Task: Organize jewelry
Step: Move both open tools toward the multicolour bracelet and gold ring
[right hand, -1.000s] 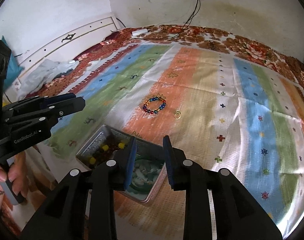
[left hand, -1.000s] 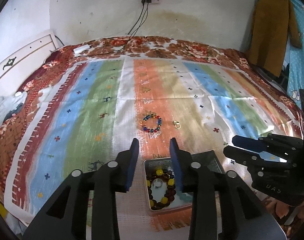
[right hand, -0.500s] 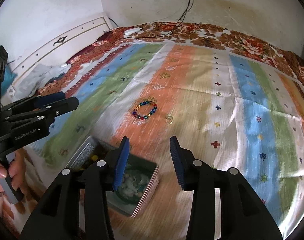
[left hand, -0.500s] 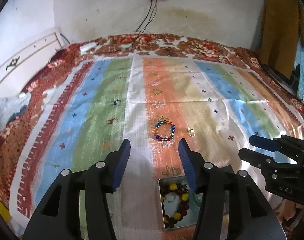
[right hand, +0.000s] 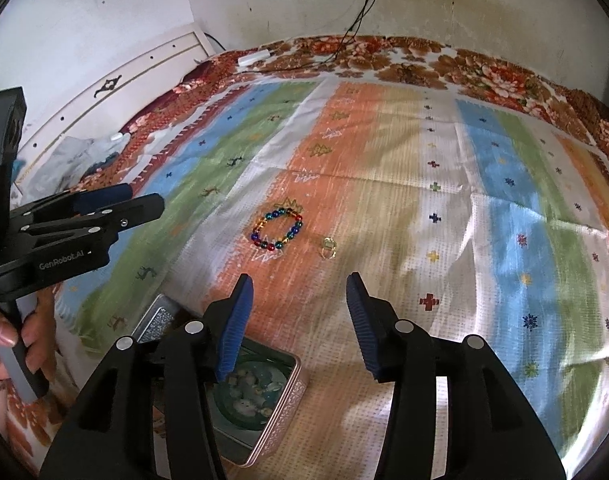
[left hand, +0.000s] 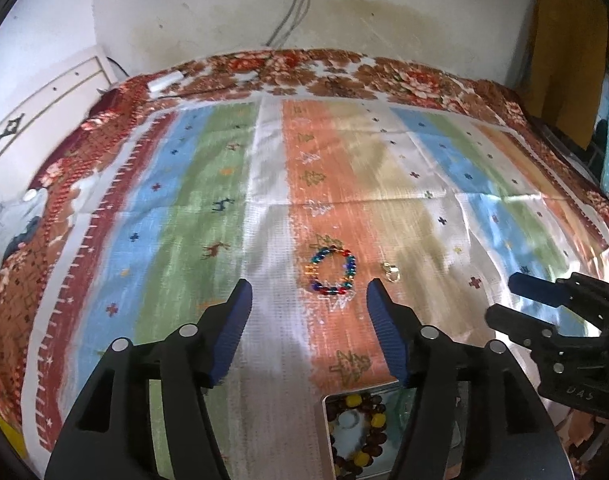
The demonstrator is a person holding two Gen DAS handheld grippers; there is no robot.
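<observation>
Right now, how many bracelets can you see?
2. The multicoloured bead bracelet lies loose on the cloth's orange stripe; the brown-and-yellow bead bracelet sits inside the tin. More may be hidden there behind the gripper fingers.

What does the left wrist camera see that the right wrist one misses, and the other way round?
Only the left wrist view shows the brown-and-yellow bead bracelet in the tin, and hanging clothes at the right. Only the right wrist view shows the person's hand on the left gripper's handle, and the green piece in the tin. Both show the colourful bracelet and small gold ring lying apart on the striped cloth, and the left gripper and right gripper, both open.
</observation>
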